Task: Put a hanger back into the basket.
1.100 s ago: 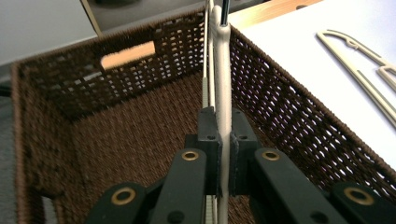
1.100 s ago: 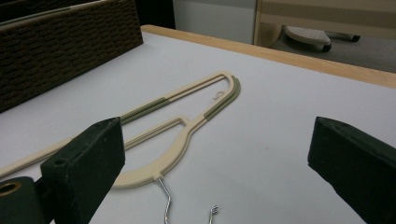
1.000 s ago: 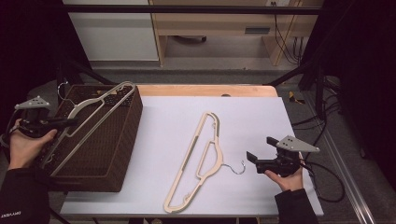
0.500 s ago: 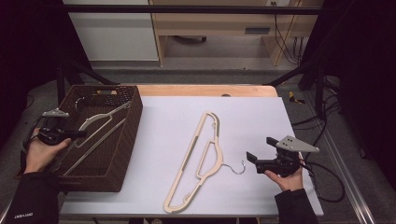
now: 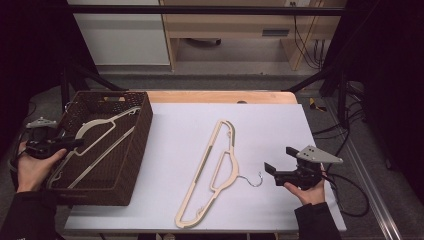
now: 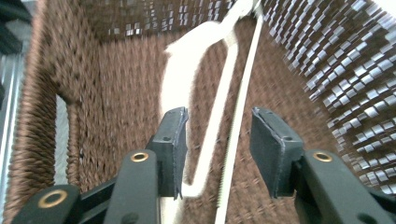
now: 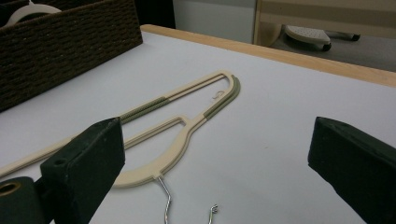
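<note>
Lying inside the brown wicker basket (image 5: 127,172), a cream hanger (image 5: 97,137) stretches along the basket floor, its curved shoulder toward the far end and its thin bars running back toward the near end. At the basket's left rim the left hand-held gripper (image 5: 70,144) reaches over the edge, held in the person's left hand (image 5: 31,167); in the left gripper view its jaws stand spread, with the hanger's (image 6: 219,116) bars passing between them and nothing pinched. To the right of the basket, on the white bench (image 5: 170,130), a second cream hanger (image 5: 212,172) with olive grip strips lies flat, its wire hook (image 5: 252,180) pointing away from the basket. Farther right of the basket, just beyond that hook, the right hand-held gripper (image 5: 272,172) hovers low with jaws wide apart, empty.
</note>
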Motion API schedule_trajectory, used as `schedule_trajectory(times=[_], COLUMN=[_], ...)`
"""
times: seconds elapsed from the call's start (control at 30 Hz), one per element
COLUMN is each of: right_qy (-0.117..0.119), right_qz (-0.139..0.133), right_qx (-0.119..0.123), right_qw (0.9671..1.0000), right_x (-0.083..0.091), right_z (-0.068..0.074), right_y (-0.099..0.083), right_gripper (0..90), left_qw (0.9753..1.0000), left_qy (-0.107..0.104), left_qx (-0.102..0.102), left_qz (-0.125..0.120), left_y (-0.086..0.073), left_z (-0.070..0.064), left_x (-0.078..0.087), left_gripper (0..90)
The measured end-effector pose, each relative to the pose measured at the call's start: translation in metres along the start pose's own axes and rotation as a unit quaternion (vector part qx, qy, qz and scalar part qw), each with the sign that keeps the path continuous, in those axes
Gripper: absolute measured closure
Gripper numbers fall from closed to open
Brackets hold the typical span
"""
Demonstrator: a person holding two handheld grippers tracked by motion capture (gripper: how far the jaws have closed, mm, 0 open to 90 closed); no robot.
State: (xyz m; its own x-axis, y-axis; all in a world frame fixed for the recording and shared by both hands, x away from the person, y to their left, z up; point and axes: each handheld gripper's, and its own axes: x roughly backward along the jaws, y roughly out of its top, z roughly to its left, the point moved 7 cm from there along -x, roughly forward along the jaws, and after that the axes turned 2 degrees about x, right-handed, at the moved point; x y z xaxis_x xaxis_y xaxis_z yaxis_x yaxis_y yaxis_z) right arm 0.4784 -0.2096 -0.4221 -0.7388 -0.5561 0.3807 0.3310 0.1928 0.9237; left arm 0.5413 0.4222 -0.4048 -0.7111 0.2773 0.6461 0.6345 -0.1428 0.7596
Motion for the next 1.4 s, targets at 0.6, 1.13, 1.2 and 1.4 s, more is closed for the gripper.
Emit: schedule_trajectory(times=[0.6,1.13,1.2,1.4], right_qy=[-0.004,0.001,0.003,0.007], right_qz=[-0.012,-0.017,-0.018,-0.016], right_qx=[-0.004,-0.007,-0.008,-0.007], right_qw=[0.9999,0.9998,0.9998,0.9998], right_x=[0.004,0.005,0.005,0.004], right_z=[-0.002,-0.001,0.0,0.001], right_y=[0.002,0.003,0.003,0.003], right_gripper=[3.7,3.8,3.9,4.2], left_qw=[0.9838,0.9703,0.9695,0.9677], left_qy=[-0.086,-0.147,-0.153,-0.168], left_qx=[-0.054,-0.094,-0.093,-0.1], left_qz=[-0.148,-0.167,-0.167,-0.16], left_y=[0.027,0.013,0.011,0.003], left_z=[-0.106,-0.197,-0.204,-0.225], left_x=[0.037,0.013,0.01,0.002], left_gripper=[24.1,8.9,8.4,8.2])
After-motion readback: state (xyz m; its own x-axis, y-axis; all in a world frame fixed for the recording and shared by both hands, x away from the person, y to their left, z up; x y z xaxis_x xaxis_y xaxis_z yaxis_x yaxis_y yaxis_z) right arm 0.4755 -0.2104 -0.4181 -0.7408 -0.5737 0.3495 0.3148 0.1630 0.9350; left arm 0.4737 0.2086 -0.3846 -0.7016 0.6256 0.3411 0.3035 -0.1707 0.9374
